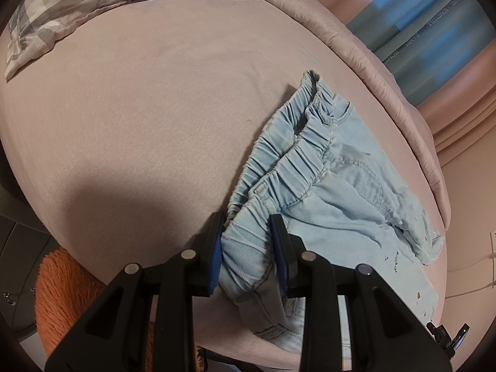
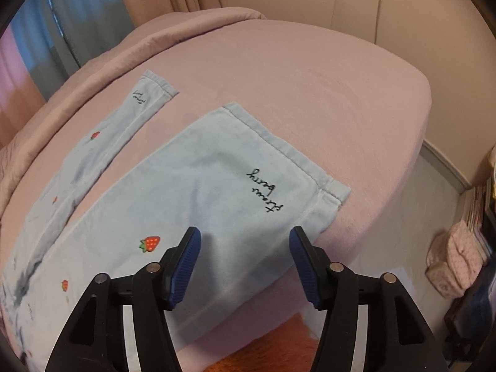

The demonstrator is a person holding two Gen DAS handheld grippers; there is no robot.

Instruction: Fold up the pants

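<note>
1. The pants (image 1: pixel 338 183) are pale blue denim with a gathered elastic waistband, and they lie on a bed covered by a dusty pink sheet (image 1: pixel 148 117). In the left wrist view the waist end is bunched and rumpled, sitting toward the right side of the mattress.

2. The left gripper (image 1: pixel 248 248) is clamped on the near corner of the waistband. The ribbed denim fills the gap between its blue pads (image 1: pixel 216 252), and a fold of cloth hangs down below them toward the edge of the bed.

3. In the right wrist view the two legs of the pants (image 2: pixel 192 186) lie flat on the sheet and spread apart, with a strip of pink showing between them. The nearer leg carries dark script near its hem (image 2: pixel 288 148) (it looks like "strawberry", though upside down from here) and a small red strawberry motif (image 2: pixel 151 244). The farther leg (image 2: pixel 124 124) shows smaller red spots and its own bit of script.

4. The right gripper (image 2: pixel 245 263) stands with its jaws wide apart above the nearer leg, close to the bed's edge. Nothing is pinched between its blue pads (image 2: pixel 186 266); the cloth lies flat below them.

5. A plaid pillow (image 1: pixel 93 3) rests at the far side of the bed in the left wrist view, and a folded pink blanket (image 1: pixel 387 71) runs along the far edge. Something orange and fuzzy (image 1: pixel 62 297) sits below the near edge of the mattress.
</note>
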